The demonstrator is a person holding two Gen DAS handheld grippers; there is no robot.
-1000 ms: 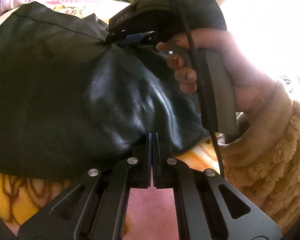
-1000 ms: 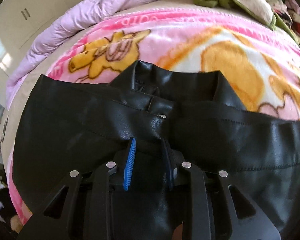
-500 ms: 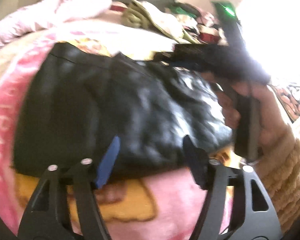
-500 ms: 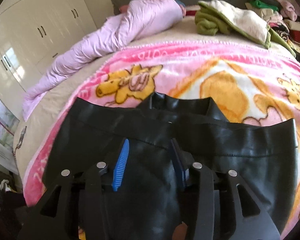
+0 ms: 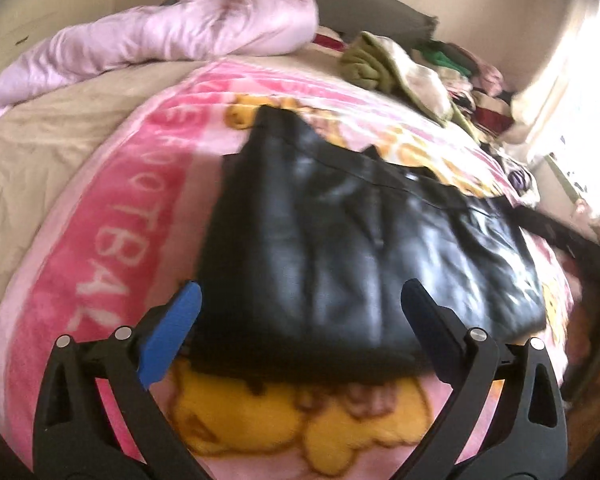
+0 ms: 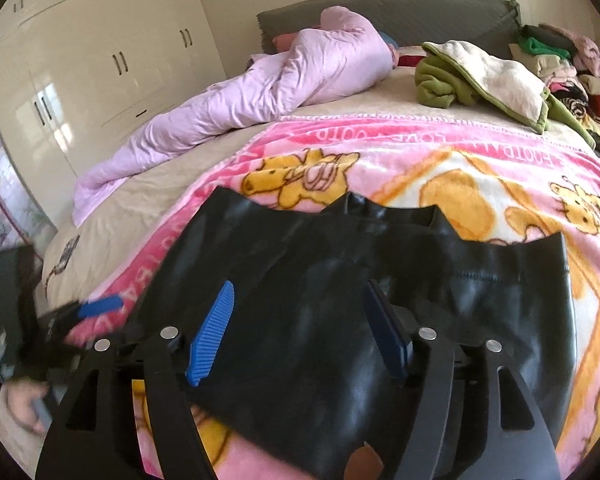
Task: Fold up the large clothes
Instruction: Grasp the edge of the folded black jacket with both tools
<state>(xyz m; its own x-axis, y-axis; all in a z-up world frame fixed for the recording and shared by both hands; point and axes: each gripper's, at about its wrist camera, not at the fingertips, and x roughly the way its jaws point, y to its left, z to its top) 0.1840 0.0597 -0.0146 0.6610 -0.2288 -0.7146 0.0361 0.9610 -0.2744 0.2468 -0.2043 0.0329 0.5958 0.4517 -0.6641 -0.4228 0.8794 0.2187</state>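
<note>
Now folded: glossy black leather jacket (image 6: 380,320)

A pink fleece blanket printed with yellow cartoon bears (image 6: 452,168) spreads over the bed beneath and ahead of the tool. Farther ahead to the left lies a crumpled lilac quilted duvet (image 6: 260,92). Ahead to the right sits an olive-green and cream folded garment (image 6: 480,76), beside a pile of mixed clothes (image 6: 564,68). Cream wardrobe doors (image 6: 100,56) stand far left.

folded black leather garment (image 6: 380,320): centre frame, on pink cartoon-bear blanket (image 6: 480,184) | crumpled lilac duvet (image 6: 260,92): upper left, behind | green-and-cream fleece (image 6: 480,76): upper right | white wardrobe (image 6: 100,60): far left
</note>
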